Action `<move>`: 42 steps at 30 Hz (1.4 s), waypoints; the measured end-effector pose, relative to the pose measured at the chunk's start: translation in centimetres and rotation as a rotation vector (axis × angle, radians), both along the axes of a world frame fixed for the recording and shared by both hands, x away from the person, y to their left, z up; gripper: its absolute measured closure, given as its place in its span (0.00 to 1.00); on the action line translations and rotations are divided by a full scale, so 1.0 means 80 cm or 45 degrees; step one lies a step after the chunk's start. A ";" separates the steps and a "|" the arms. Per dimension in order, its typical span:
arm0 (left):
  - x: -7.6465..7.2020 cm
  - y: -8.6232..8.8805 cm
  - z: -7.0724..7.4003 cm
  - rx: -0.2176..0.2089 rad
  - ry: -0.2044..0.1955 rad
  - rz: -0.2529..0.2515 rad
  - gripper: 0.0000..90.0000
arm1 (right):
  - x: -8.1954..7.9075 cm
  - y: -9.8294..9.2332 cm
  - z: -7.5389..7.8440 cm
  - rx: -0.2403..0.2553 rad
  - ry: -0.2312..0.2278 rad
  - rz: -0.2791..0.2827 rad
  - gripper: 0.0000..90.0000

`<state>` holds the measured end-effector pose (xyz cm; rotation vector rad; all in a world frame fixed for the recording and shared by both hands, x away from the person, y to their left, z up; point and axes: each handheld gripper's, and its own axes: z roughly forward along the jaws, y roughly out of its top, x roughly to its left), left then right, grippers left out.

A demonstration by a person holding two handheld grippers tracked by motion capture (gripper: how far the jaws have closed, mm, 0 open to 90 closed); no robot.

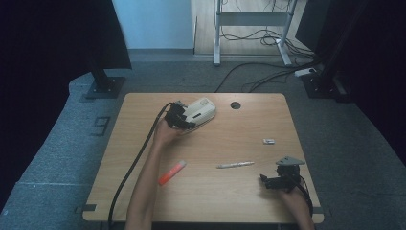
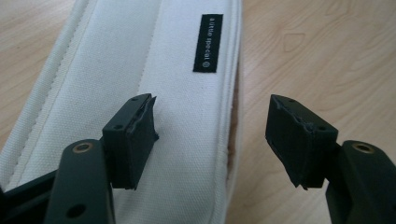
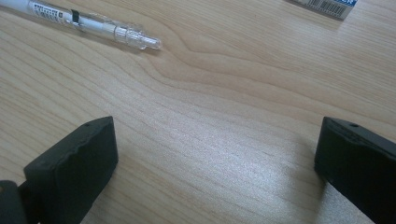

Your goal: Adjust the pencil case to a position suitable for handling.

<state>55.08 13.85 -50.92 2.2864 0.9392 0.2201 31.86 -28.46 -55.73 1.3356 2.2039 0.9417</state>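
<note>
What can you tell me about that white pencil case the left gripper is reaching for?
The pencil case is a long, off-white pouch that looks like canvas, with stitched seams running along its length and a small black label with pale lettering. It lies flat on the wooden table, toward the far side. The left gripper straddles one long edge: one jaw stands over the fabric, the other over the bare table beside it. Whether the jaws touch it I cannot tell.

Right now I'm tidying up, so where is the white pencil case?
In the high view the white pencil case lies at the table's far middle, left of the round hole, with the left hand-held gripper at its near end.
</note>
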 end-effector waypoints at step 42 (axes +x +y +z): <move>-0.079 0.053 -0.014 0.033 -0.041 0.054 0.52 | 0.000 0.000 0.000 0.000 0.003 0.000 0.00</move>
